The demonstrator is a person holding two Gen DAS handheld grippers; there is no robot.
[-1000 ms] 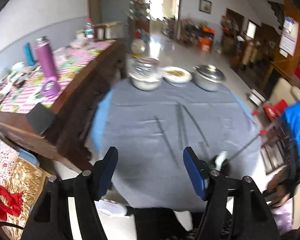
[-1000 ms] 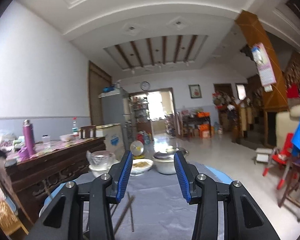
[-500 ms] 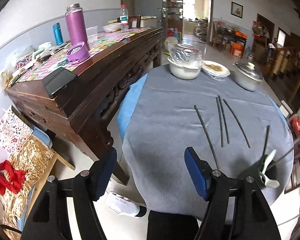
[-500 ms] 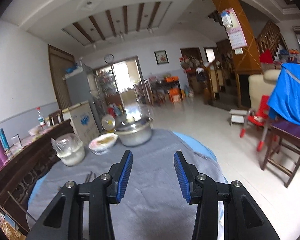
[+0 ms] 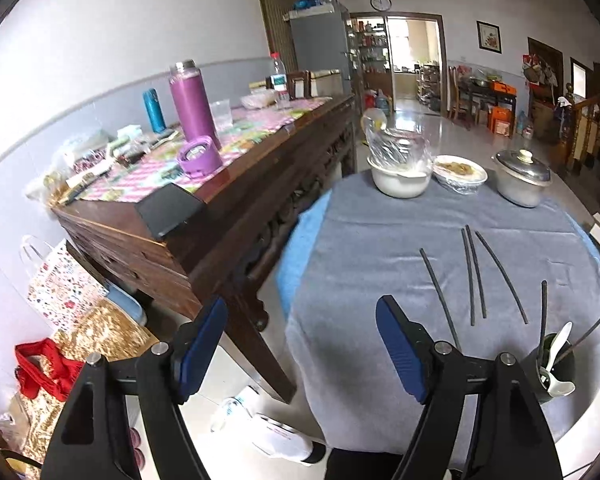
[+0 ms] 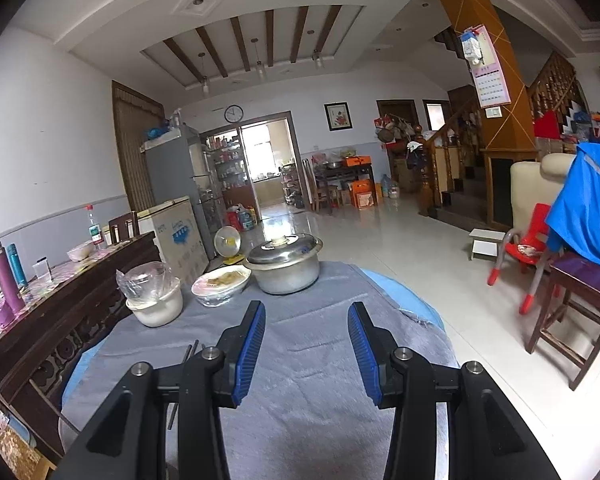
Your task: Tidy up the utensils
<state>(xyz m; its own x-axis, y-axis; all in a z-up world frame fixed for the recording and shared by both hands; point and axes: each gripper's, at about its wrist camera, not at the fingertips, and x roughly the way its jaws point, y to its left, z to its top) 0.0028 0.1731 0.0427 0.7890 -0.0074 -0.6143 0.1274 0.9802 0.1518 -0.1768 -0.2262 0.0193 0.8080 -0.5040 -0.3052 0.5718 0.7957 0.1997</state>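
i'm lining up on the loose chopsticks lying on the grey cloth. my left gripper is opening, empty; next, drop them into the cup nearby.

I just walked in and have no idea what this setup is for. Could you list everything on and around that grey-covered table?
thin dark chopsticks: five loose, black, flat on the grey tablecloth
dark round utensil holder: one, near table edge, holding a white spoon
white pot wrapped in clear plastic: one, far side of table
shallow plate of food under film: one, white, beside that pot
lidded steel pot: one, silver, far right of table
dark wooden sideboard: one, brown, left of table
tall purple flask: one, on the sideboard
teal bottle: one, behind the flask
red plastic chair: one, on the floor right of the table
left gripper: blue pads, jaws opening, nothing between them
right gripper: blue pads, apart, nothing between them
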